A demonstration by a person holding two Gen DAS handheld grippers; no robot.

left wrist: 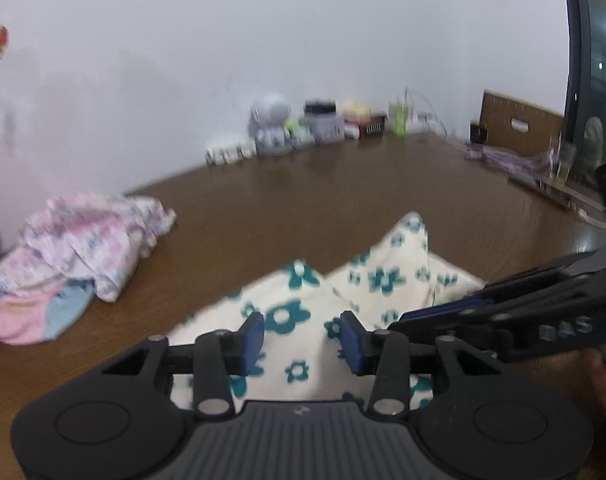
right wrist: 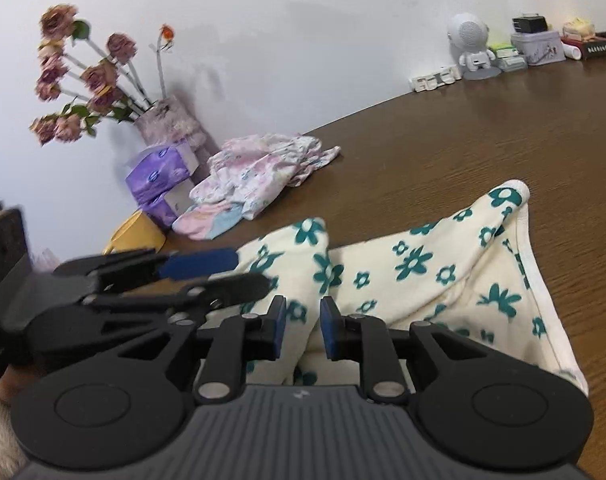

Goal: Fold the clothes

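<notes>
A cream garment with teal flowers (left wrist: 383, 276) (right wrist: 423, 264) lies rumpled on the brown wooden table (left wrist: 303, 188) (right wrist: 483, 120), with a white-trimmed edge on its right side. My left gripper (left wrist: 301, 340) hovers open over the garment's near part, nothing between its blue pads. My right gripper (right wrist: 305, 328) is open with a narrower gap, and a raised fold of the garment sits under that gap. Each gripper shows in the other's view: the right gripper (left wrist: 407, 318) reaches in from the right, the left gripper (right wrist: 251, 270) from the left, close beside it.
A pile of pink and pastel clothes (left wrist: 83, 240) (right wrist: 259, 168) lies at the table's left. Behind it stand purple tissue packs (right wrist: 159, 176) and a vase of dried roses (right wrist: 167, 120). A white robot figurine (left wrist: 271, 124) (right wrist: 471, 44) and small boxes line the far wall.
</notes>
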